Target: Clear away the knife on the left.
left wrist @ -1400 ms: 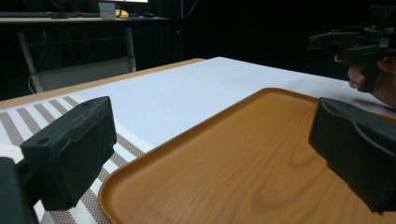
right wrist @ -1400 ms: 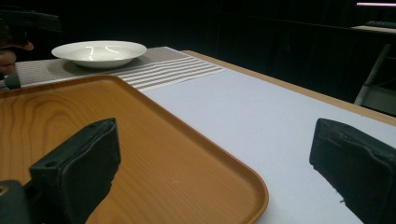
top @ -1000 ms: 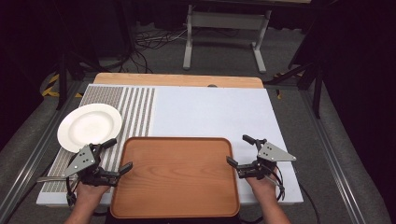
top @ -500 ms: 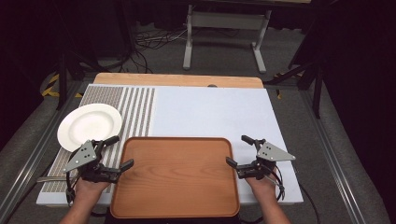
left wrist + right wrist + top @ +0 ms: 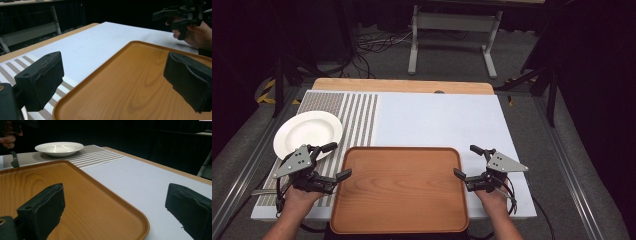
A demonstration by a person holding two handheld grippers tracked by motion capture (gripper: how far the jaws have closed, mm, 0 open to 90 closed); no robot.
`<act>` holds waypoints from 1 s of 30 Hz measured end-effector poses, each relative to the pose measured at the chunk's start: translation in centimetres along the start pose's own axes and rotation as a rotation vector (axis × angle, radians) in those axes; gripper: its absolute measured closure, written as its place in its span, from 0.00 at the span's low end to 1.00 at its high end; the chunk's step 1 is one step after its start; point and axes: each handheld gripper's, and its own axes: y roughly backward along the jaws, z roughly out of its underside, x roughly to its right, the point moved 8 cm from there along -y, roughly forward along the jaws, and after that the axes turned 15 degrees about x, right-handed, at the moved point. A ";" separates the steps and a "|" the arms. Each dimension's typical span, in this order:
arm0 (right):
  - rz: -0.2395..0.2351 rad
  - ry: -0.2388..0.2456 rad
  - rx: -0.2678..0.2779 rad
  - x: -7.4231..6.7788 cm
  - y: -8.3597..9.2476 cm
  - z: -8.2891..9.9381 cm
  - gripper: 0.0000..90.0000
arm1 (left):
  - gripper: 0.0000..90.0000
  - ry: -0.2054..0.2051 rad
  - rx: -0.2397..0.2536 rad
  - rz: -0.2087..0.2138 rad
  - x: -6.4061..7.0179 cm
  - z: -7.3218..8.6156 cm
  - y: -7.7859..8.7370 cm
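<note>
A brown wooden tray (image 5: 399,190) lies at the near edge of the table, with nothing on it. My left gripper (image 5: 341,160) stands open at the tray's left rim, one jaw over the striped mat, the other by the tray's edge. At the right rim my right gripper (image 5: 464,160) is open too, its jaws straddling that edge. The left gripper view has my left gripper (image 5: 112,82) spread wide above the tray (image 5: 140,62). The right gripper view shows my right gripper (image 5: 116,212) open across the tray's (image 5: 75,195) corner. Neither holds anything.
A white plate (image 5: 308,134) rests on the striped placemat (image 5: 357,120) at the left, just beyond the left gripper; the same plate (image 5: 59,148) appears far off. A white mat (image 5: 437,120) covers the table's middle. A metal stand (image 5: 452,30) is on the floor beyond.
My left gripper has crept a little forward along the tray's left side. The right gripper has hardly moved. Both stay open.
</note>
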 end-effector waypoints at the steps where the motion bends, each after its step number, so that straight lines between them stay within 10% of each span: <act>1: -0.003 0.001 0.001 0.0 0.0 0.0 0.04 | 0.04 -0.007 -0.014 0.014 -0.1 -0.2 0.1; 30: -0.008 0.006 0.011 -0.2 0.1 -0.2 0.04 | 0.09 -0.108 -0.357 0.060 -2.5 -0.3 3.9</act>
